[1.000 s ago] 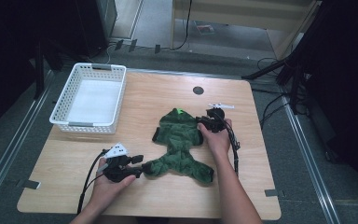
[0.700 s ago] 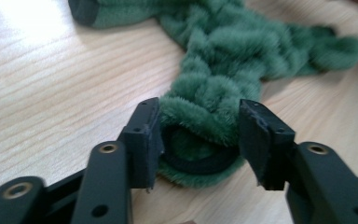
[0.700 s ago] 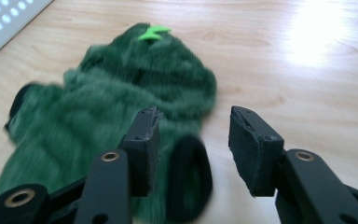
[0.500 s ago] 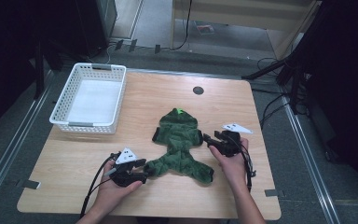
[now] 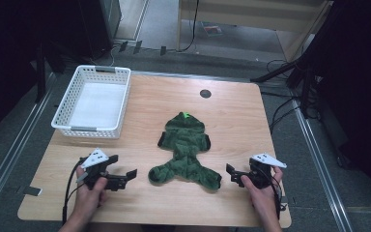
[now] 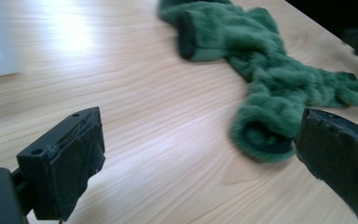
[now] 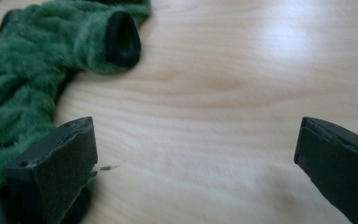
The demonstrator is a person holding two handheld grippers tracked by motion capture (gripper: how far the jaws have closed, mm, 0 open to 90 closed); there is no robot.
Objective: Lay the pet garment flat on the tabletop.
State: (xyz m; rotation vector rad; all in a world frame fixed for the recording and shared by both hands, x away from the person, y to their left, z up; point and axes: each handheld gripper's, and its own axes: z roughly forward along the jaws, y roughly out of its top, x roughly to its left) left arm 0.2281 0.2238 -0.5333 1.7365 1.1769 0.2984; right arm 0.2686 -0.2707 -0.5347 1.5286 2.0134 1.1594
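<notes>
A fuzzy green hooded garment (image 5: 186, 150) lies flat mid-table, hood to the far side and legs toward the near edge. My left gripper (image 5: 124, 178) rests on the table left of the garment's left leg, open and empty. In the left gripper view the jaws stand wide apart around bare wood (image 6: 200, 158), with the garment (image 6: 270, 79) just ahead on the right. My right gripper (image 5: 232, 174) sits right of the garment's right leg, open and empty. Seen from the right gripper view, the gripper (image 7: 196, 158) frames bare wood, and the garment (image 7: 42, 60) lies beside its left jaw.
A white plastic basket (image 5: 89, 129) stands at the table's far left. A small black round grommet (image 5: 205, 93) sits in the tabletop beyond the hood. Cables and dark stands lie on the floor to the right of the table.
My right gripper left the garment's upper right side and pulled back to the near right of the table. The left gripper drew slightly left, away from the left leg.
</notes>
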